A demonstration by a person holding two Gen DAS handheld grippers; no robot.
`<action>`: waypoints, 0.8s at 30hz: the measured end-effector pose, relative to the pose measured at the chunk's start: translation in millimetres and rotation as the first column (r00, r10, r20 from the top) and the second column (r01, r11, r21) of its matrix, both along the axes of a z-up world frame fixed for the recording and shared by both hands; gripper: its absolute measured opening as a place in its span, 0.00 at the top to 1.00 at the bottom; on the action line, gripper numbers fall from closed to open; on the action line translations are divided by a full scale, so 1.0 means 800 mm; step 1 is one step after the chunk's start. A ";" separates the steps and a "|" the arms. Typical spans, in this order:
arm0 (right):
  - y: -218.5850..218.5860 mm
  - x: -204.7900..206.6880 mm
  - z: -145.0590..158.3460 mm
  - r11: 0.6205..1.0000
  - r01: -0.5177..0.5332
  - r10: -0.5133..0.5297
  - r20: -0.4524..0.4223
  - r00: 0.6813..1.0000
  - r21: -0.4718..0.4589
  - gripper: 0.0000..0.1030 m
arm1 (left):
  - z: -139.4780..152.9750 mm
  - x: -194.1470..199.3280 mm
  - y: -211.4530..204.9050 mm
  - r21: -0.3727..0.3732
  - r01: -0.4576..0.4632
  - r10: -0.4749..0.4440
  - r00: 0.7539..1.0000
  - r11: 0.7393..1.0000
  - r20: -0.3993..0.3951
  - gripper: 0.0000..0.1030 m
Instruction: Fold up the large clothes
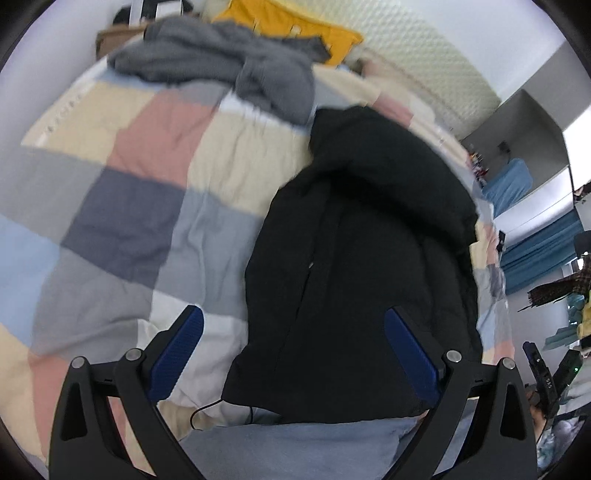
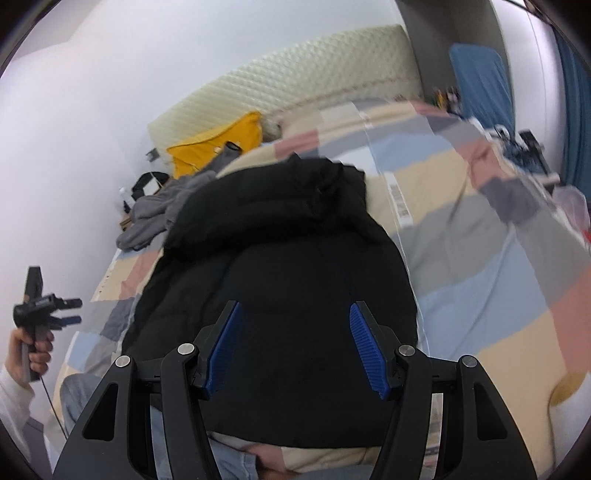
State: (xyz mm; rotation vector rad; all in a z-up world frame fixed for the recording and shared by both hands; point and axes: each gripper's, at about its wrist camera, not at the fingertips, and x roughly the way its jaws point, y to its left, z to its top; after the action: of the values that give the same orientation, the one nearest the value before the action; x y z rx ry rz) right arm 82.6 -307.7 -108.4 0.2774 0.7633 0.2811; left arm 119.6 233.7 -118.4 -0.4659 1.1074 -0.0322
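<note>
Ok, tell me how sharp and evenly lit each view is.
Left wrist view: motion-blurred checked quilt; black jacket a near-featureless dark mass; fisheye bends the edges. Right wrist view: right side of the quilt smeared; claw sharp; wall washed out pale.

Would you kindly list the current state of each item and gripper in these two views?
black jacket: lying spread on the bed, not yet folded, held by neither gripper.
grey garment: crumpled in a heap beyond the jacket.
yellow pillow: resting by the headboard.
patchwork quilt: spread out, wrinkled.
left gripper: jaws open, empty.
right gripper: jaws open, empty.
</note>
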 end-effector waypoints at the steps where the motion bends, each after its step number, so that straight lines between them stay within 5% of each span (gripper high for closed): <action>1: -0.002 0.001 -0.004 1.000 -0.001 0.001 -0.017 1.000 0.005 0.43 | -0.015 0.003 0.000 -0.010 0.004 -0.004 1.000 1.000 -0.023 0.04; 7: -0.022 0.003 -0.004 0.998 -0.055 0.057 -0.082 0.995 0.033 0.43 | -0.078 0.020 0.002 -0.093 0.037 -0.050 0.988 0.995 -0.145 0.05; 12: -0.073 0.021 -0.028 0.986 -0.107 0.134 -0.223 0.966 0.131 0.42 | -0.113 0.027 0.009 -0.206 0.058 -0.107 0.966 0.977 -0.237 0.05; 18: -0.114 0.040 -0.080 0.956 -0.189 0.266 -0.392 0.881 0.225 0.29 | -0.126 0.027 -0.003 -0.246 0.070 -0.144 0.943 0.967 -0.299 0.05; 24: -0.126 0.065 -0.144 0.938 -0.210 0.326 -0.495 0.805 0.276 0.28 | -0.132 0.026 0.001 -0.286 0.026 -0.122 0.938 0.958 -0.324 0.05</action>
State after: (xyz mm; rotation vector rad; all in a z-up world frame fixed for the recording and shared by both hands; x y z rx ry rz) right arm 134.8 -408.2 -223.8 0.4579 1.3405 0.5718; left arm 140.6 234.8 -224.4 -0.6990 1.4696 -0.1826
